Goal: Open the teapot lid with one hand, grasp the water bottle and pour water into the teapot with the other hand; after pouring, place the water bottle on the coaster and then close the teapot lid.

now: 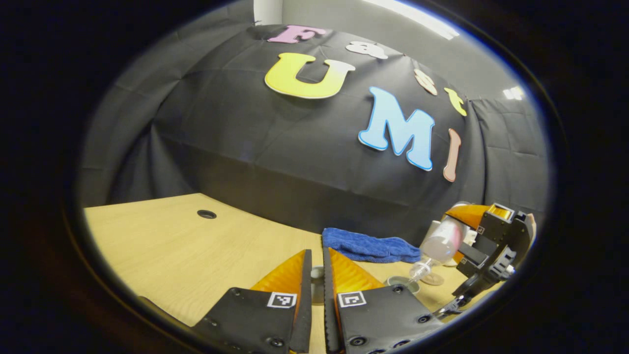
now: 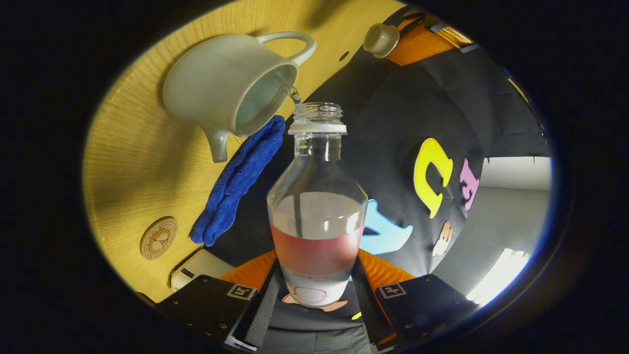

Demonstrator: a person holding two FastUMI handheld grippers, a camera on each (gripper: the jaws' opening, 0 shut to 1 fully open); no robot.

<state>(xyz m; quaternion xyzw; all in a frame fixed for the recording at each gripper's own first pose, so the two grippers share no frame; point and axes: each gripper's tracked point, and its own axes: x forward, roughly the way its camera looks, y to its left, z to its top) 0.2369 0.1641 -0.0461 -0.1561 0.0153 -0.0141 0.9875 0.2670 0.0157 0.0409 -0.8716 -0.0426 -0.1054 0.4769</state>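
Clear water bottle [image 2: 317,206] tipped in right gripper [image 2: 317,290], mouth over teapot [image 2: 228,83].

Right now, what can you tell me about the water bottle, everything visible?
The water bottle is clear plastic, uncapped, with a threaded neck, a white collar ring and a pink label band low on its body. It is partly filled. The right tongs grip its lower body on both sides. It is tipped mouth-first toward the open teapot, with a thin stream leaving its mouth into the opening. In the left gripper view it shows tilted downward over the table.
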